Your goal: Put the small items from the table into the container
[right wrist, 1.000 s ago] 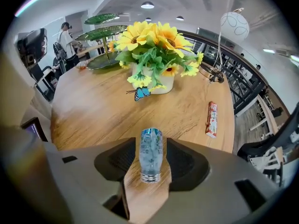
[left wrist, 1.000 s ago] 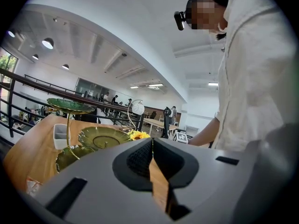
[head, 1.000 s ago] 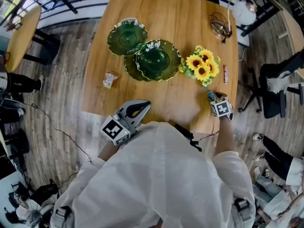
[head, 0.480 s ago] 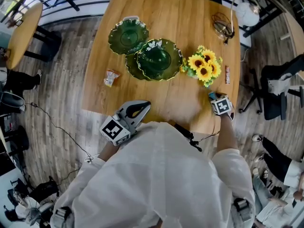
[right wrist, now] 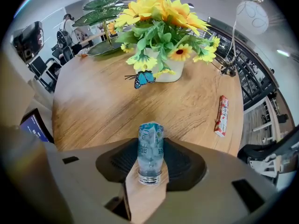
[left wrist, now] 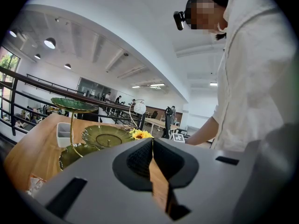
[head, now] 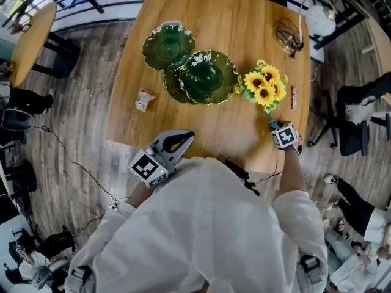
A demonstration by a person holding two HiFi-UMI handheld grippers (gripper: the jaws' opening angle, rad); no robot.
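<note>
Right gripper view: right gripper (right wrist: 150, 146) pinches glossy blue-green plastic sachet (right wrist: 150, 136), which could slip or clip white pot of yellow sunflowers (right wrist: 164, 71) ahead; left gripper (left wrist: 152, 148) jaws together, empty.

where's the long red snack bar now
In the head view the snack bar lies near the table's right edge, just right of the sunflowers, beyond the right gripper.

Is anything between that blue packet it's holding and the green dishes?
The sunflower pot stands just ahead of the blue packet in the right gripper, partly on the line to the green dishes; bare table lies beside it.
</note>
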